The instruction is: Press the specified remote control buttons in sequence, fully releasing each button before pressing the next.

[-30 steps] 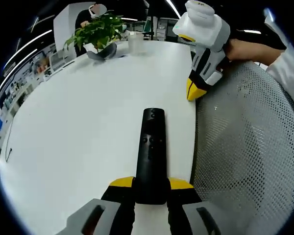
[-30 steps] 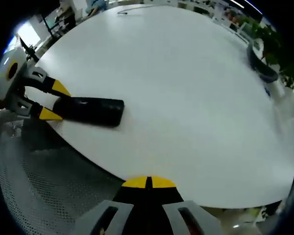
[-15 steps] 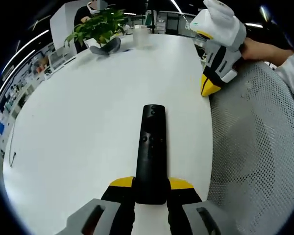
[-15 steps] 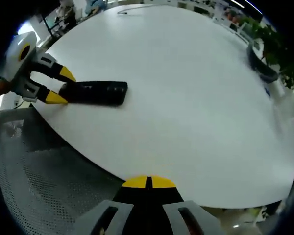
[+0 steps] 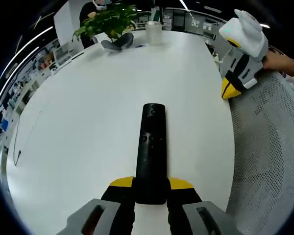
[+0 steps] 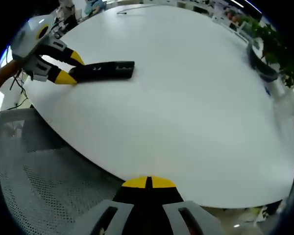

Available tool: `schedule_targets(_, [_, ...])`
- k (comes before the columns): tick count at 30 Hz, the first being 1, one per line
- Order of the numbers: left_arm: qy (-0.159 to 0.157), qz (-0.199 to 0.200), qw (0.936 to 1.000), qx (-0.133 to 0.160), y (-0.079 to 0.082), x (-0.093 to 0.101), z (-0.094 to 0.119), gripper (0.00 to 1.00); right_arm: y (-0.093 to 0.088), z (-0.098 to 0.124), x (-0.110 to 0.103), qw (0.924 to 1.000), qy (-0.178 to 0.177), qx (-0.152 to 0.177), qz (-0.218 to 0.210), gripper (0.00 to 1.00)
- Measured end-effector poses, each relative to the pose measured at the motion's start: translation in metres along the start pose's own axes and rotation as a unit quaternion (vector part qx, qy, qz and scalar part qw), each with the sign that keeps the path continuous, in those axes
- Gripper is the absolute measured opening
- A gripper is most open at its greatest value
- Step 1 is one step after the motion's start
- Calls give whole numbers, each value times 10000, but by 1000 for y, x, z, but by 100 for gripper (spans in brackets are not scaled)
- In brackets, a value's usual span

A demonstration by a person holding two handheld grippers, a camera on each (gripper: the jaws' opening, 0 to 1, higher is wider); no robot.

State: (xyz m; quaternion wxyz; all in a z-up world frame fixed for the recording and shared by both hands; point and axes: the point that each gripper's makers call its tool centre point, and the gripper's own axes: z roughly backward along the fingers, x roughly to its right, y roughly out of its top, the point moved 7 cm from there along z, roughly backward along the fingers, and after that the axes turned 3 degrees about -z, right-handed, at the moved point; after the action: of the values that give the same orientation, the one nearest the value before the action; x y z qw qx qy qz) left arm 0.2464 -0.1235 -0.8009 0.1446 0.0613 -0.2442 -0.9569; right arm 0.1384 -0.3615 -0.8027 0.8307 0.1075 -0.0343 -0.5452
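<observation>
1. The big round white table (image 5: 88, 112) is giving loads of open surface; its curved edge is running down the right of the left gripper view, with a grey mesh chair back (image 5: 274, 161) sitting just past it

2. At the far side of the table a leafy green plant in a dark grey pot (image 5: 110, 27) and a translucent plastic cup (image 5: 153, 32) are standing near each other, well apart from the action. A thin dark cable (image 5: 19, 142) is trailing near the left edge

3. The left gripper (image 5: 150, 185) with yellow-tipped jaws is clamping the near end of the slim black remote control (image 5: 151, 147), jaws pressing on both of its long sides

4. The remote is lying out over the table, pointing away from the gripper, small round buttons (image 5: 151, 139) facing up around its middle. In the right gripper view it's (image 6: 105, 71) sitting near the table's left edge, with the left gripper (image 6: 63, 66) gripping its end

5. The right gripper (image 6: 148, 183) is hanging at the table edge over the chair mesh, yellow tips meeting with nothing between them. In the left gripper view it's (image 5: 229, 90) off at the right rim, well apart from the remote
</observation>
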Motion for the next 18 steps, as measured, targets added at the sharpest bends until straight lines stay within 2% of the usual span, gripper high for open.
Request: schedule_targets(18, [25,-48,9998,-175,1,-33,-4,23,0,0,-1,9999,-30,1,112,0])
